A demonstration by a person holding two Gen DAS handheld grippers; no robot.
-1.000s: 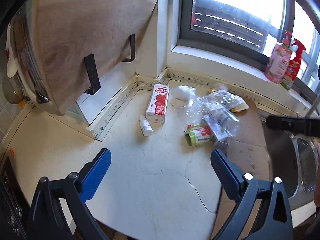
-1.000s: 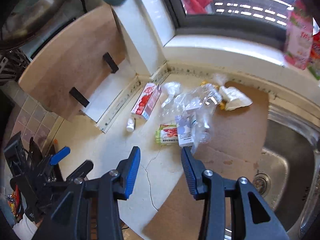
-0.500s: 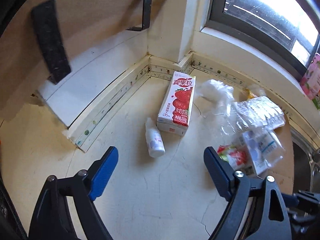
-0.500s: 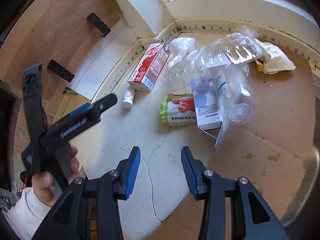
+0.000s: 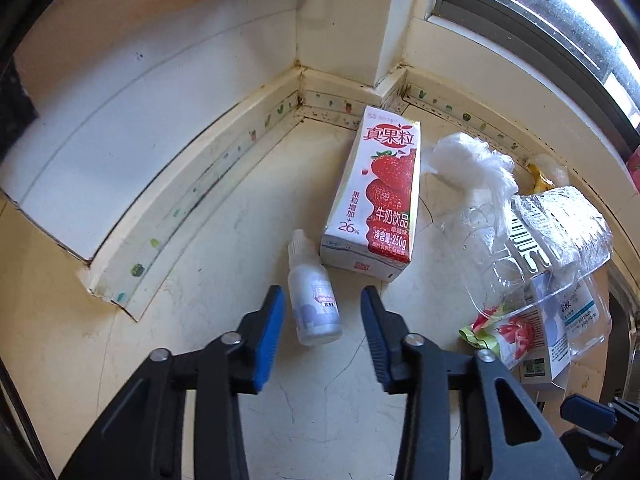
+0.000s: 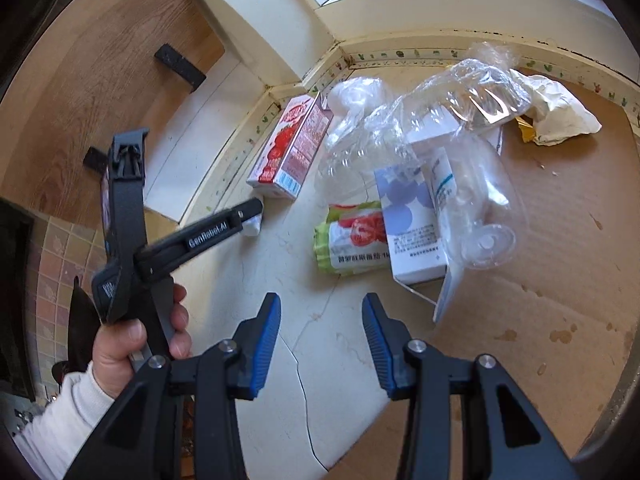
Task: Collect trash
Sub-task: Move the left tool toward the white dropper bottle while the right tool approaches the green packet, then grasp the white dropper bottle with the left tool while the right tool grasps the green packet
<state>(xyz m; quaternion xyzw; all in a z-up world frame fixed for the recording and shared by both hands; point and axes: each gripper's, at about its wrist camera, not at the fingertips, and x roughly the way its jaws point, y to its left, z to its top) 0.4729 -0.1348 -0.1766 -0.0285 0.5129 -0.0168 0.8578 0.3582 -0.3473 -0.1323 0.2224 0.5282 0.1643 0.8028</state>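
Closing left claw on small white plastic dropper bottle lying on cream desk beside strawberry milk carton, pads not yet touching; best to centre on the body, squeeze gently; right claw half-open, empty.

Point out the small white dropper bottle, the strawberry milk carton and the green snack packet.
Small white dropper bottle (image 5: 314, 308): left wrist view, on its label.
Red-and-white strawberry milk carton (image 5: 380, 200): left wrist view, printed top face.
Green plastic snack packet (image 6: 352, 240): right wrist view, its middle.
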